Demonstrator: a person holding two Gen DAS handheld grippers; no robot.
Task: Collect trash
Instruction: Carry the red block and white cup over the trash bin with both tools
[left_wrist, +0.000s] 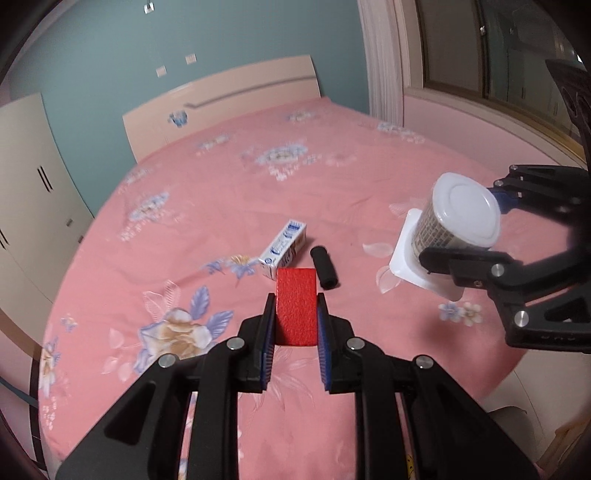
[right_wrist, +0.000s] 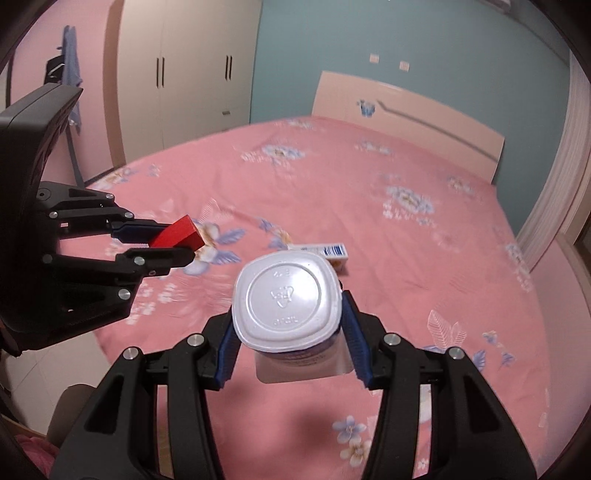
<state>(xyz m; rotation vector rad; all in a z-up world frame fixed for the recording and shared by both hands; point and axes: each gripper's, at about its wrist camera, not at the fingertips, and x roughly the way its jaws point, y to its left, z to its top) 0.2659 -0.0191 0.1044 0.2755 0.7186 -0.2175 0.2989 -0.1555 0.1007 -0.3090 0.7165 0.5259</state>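
Pink floral bed (left_wrist: 229, 192) below; left gripper (left_wrist: 295, 317) clamped on red block (left_wrist: 296, 306), right gripper (right_wrist: 286, 325) clamped on cup (right_wrist: 286, 306); carton (left_wrist: 283, 248), black cylinder (left_wrist: 324, 267) lying on bed.

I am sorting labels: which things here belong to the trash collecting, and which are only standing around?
Job: red block in left gripper; cup in right gripper; carton and black tube on the bed.
Around: wardrobe, headboard, window.

Ahead of my hand-held gripper lies a bed (left_wrist: 229, 206) under a pink floral sheet, with a pale headboard (left_wrist: 221, 99) at its far end. A cream wardrobe (right_wrist: 192, 74) stands to my left; a window (left_wrist: 480, 55) is to my right.
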